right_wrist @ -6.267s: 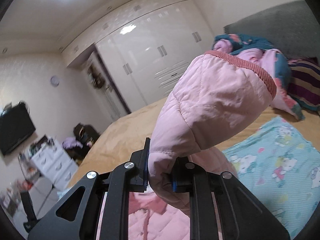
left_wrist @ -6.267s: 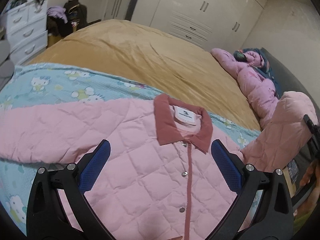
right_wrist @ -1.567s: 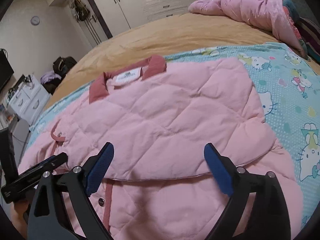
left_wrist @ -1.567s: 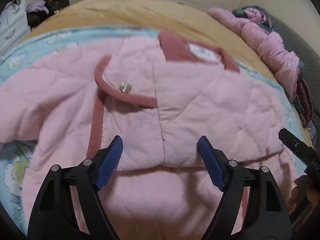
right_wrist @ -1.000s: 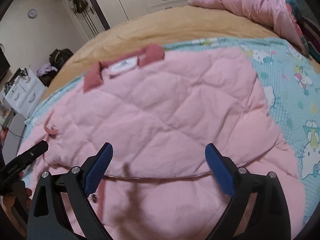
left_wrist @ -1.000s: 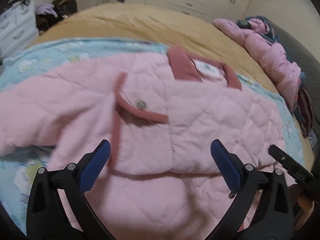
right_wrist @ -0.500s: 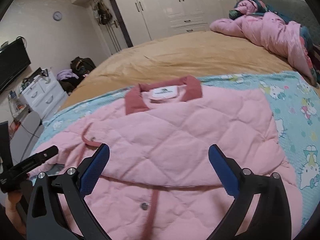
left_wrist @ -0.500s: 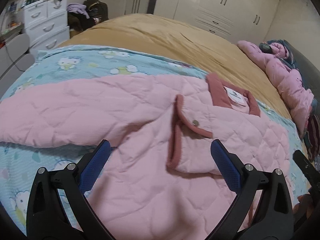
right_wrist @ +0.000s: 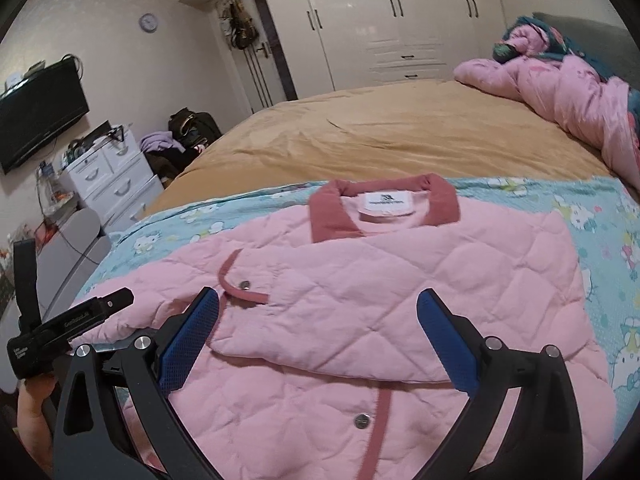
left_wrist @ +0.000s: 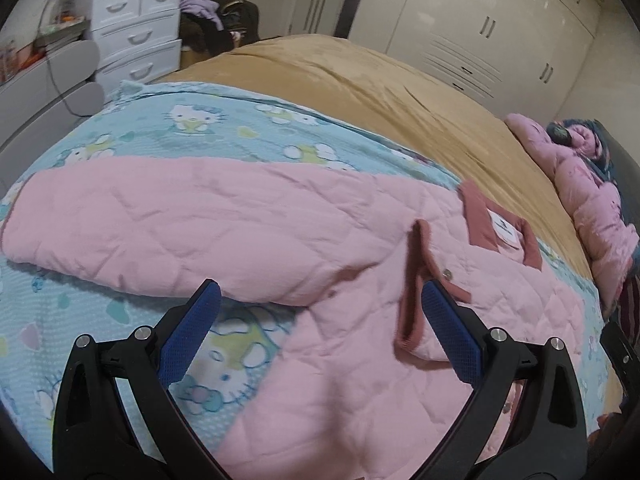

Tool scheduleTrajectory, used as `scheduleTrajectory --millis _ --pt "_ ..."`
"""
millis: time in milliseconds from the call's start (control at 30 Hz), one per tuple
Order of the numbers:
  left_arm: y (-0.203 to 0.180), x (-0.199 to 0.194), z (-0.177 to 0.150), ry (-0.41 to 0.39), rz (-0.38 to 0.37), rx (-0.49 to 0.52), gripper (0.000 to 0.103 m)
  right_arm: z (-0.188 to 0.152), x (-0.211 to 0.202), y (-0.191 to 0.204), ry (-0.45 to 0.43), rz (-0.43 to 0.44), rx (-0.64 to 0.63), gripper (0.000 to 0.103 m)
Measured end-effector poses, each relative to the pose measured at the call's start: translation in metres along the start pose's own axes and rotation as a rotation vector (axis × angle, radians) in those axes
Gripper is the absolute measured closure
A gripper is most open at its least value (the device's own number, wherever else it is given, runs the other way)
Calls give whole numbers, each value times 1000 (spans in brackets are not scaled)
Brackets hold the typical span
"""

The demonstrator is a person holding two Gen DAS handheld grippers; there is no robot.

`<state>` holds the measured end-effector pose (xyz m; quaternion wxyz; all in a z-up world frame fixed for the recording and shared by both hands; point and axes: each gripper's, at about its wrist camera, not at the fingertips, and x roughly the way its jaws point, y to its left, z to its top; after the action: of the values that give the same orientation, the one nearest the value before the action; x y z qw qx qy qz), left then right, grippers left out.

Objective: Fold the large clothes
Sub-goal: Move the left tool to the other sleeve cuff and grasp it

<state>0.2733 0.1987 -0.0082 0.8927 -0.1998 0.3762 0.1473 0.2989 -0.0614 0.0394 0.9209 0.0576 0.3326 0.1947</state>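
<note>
- Pink quilted fabric fills the left wrist view: a jacket (left_wrist: 328,264) lies flat on a blue cartoon-print sheet (left_wrist: 192,128) spread over a tan bedspread (left_wrist: 360,80).
- One sleeve (left_wrist: 168,232) stretches out flat to the left, while the other, ending in a dark rose cuff (left_wrist: 416,280), lies folded across the jacket's front below the collar (left_wrist: 496,228).
- The left gripper (left_wrist: 320,332) hangs above the jacket near the outstretched sleeve, its blue-padded fingers spread wide and holding nothing.
- A white chest of drawers (left_wrist: 136,36) stands beyond the bed's far corner, and a crumpled pink quilt (left_wrist: 588,200) lies along the right edge of the bed.
- Pink again dominates the right wrist view, where the jacket (right_wrist: 400,280) sits collar away from the camera, its white label (right_wrist: 386,202) showing.
- The right gripper (right_wrist: 318,336) hovers over the folded sleeve (right_wrist: 380,300), fingers wide apart and empty.
- At lower left, a hand (right_wrist: 34,408) grips the other tool's handle; a television (right_wrist: 40,112) hangs on the wall behind.
</note>
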Motion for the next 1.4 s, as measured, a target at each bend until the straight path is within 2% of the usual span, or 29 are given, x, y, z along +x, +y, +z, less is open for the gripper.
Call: scheduleTrajectory --millis 567,667,1000,1200,1400 --pt "95 -5 16 -21 110 -210 9 3 34 106 61 126 -128 4" --pt "110 -10 19 -45 188 -216 9 -1 39 126 74 158 -153 4" --pt "174 -19 18 -53 233 -368 9 -15 58 187 148 249 -223 4" --pt "206 -16 14 -40 256 -450 9 -25 67 210 182 290 -243 4" --pt "230 -6 7 2 261 -517 9 -33 75 217 207 302 -244 4"
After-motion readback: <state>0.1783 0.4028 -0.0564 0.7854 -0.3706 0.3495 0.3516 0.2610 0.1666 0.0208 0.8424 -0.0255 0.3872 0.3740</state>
